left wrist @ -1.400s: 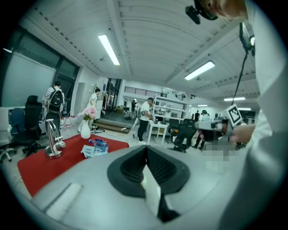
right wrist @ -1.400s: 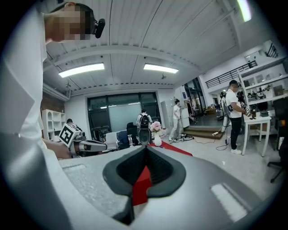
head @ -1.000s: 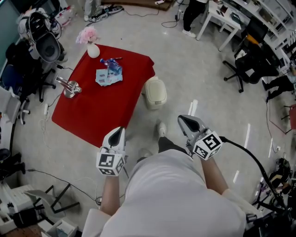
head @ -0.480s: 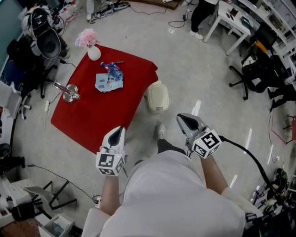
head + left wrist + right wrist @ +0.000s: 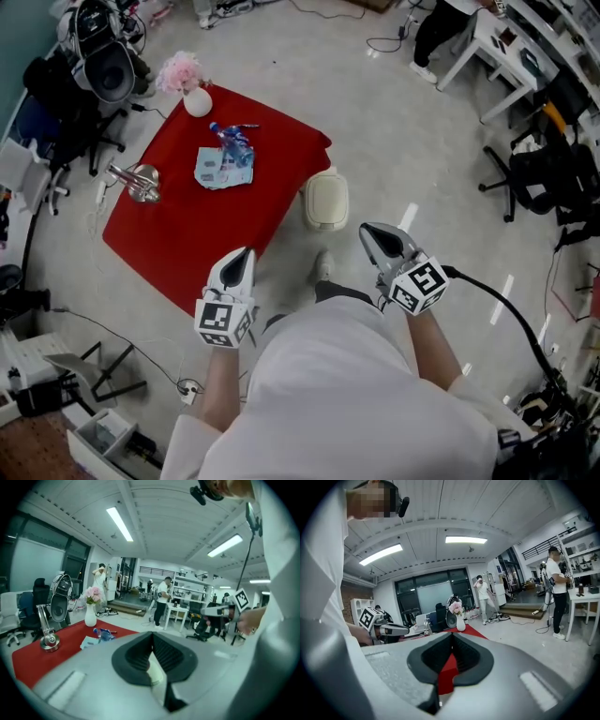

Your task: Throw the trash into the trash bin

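— Which step is this?
— The approach. The trash, a crumpled bottle on paper, lies on the red surface, left of the trash bin and beyond it. The left claw and right claw are on the bin's near side, both pressed together and empty.
— Next?
— Probably reach, spread one claw, pinch the trash.
— Changed?
— The bin has drawn slightly nearer; the claws stay closed.

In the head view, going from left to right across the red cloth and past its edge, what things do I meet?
First the silver metal object, then the trash pile, then the beige trash bin.
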The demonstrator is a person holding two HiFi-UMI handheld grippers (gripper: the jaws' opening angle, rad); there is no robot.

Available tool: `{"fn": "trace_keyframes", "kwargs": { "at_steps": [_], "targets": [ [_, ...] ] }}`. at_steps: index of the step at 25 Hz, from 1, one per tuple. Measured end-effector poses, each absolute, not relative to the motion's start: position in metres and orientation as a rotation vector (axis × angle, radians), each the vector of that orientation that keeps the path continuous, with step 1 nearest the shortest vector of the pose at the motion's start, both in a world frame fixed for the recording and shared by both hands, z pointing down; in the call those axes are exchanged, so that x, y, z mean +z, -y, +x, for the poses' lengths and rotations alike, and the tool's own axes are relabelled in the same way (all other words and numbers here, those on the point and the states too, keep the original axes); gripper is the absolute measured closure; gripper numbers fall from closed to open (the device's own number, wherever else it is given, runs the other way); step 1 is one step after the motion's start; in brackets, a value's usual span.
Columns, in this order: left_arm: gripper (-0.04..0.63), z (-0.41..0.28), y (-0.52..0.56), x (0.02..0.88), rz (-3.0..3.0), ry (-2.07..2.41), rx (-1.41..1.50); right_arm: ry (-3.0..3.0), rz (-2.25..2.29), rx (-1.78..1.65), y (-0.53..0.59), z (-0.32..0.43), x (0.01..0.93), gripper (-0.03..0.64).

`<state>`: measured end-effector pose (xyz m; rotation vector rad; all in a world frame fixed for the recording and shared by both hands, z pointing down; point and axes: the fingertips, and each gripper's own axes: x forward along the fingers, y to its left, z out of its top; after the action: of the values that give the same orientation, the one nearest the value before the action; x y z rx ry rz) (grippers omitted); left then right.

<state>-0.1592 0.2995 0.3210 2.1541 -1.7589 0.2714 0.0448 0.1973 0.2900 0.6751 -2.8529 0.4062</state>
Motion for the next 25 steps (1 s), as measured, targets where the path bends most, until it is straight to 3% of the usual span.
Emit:
{"fn": "trace_keyframes", "kwargs": {
  "at_steps": [25],
  "targets": [
    [0.589, -0.141, -0.208, 0.37, 1.983, 1.767, 0.394, 2.772, 0.481, 0.587, -0.118, 0.046, 0.365, 0.617]
  ]
}}
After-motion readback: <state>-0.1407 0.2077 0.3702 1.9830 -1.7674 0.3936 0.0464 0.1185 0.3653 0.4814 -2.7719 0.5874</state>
